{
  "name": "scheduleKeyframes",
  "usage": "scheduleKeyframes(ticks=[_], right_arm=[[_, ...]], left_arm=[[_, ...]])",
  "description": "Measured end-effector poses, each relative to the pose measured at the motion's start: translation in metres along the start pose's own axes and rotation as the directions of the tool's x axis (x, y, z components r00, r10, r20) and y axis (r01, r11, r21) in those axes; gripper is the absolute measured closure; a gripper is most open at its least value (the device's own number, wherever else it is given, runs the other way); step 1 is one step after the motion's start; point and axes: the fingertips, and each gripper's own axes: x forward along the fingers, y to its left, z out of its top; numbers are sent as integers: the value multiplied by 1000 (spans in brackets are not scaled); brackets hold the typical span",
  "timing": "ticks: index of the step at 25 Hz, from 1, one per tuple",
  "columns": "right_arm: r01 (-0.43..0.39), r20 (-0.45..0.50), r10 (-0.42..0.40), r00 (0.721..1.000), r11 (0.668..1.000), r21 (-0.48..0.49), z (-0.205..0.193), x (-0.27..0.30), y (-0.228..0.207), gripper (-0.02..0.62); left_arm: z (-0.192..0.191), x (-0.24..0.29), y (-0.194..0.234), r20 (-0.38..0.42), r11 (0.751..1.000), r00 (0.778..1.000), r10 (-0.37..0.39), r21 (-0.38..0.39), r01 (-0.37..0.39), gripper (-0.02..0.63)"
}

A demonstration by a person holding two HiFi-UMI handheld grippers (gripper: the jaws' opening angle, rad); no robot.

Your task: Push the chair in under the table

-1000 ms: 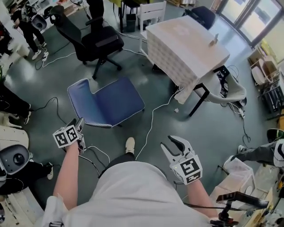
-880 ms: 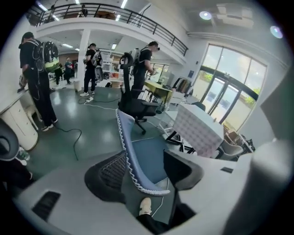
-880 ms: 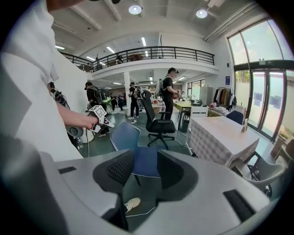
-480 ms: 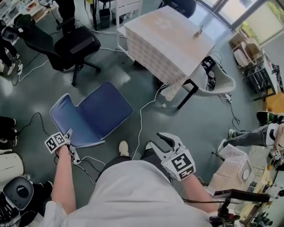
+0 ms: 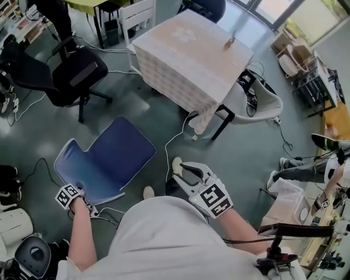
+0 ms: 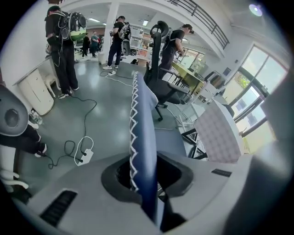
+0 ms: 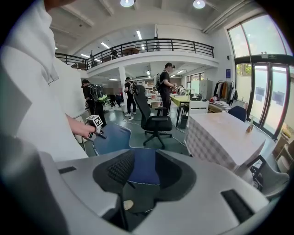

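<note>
The blue chair (image 5: pixel 117 150) stands on the grey floor, apart from the cloth-covered table (image 5: pixel 191 49), its seat turned toward it. My left gripper (image 5: pixel 81 191) is at the top edge of the backrest (image 5: pixel 74 169). In the left gripper view the white-stitched backrest edge (image 6: pixel 142 133) runs between the jaws of the left gripper (image 6: pixel 144 179), which are closing on it. My right gripper (image 5: pixel 188 174) hangs open and empty near my body, to the right of the seat. In the right gripper view the chair (image 7: pixel 143 167) shows through the gap of the right gripper (image 7: pixel 142 176), with the table (image 7: pixel 225 133) at right.
A black office chair (image 5: pixel 71 74) stands left of the table, a white chair (image 5: pixel 136 16) behind it, a pale shell chair (image 5: pixel 257 101) at its right side. White cables (image 5: pixel 172 139) cross the floor between chair and table. People stand at the far left.
My left gripper dropped to the backrest's top edge and its jaws closed around it. The right gripper drifted forward and left. The table now sits nearer the middle of the view.
</note>
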Motion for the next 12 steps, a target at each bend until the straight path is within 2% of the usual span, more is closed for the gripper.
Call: scheduleKeyframes(ticks=[5,12], right_arm=[[-48,6,48,999,999,-24,18,11,-41,446],[-72,1,72,997,997,-27,28,7,-103,446]], left_arm=[[-8,5,-43,10,998,1000,-26,-63,27,534],[-13,22,-130,12,991,998,-58,-119,59,535]])
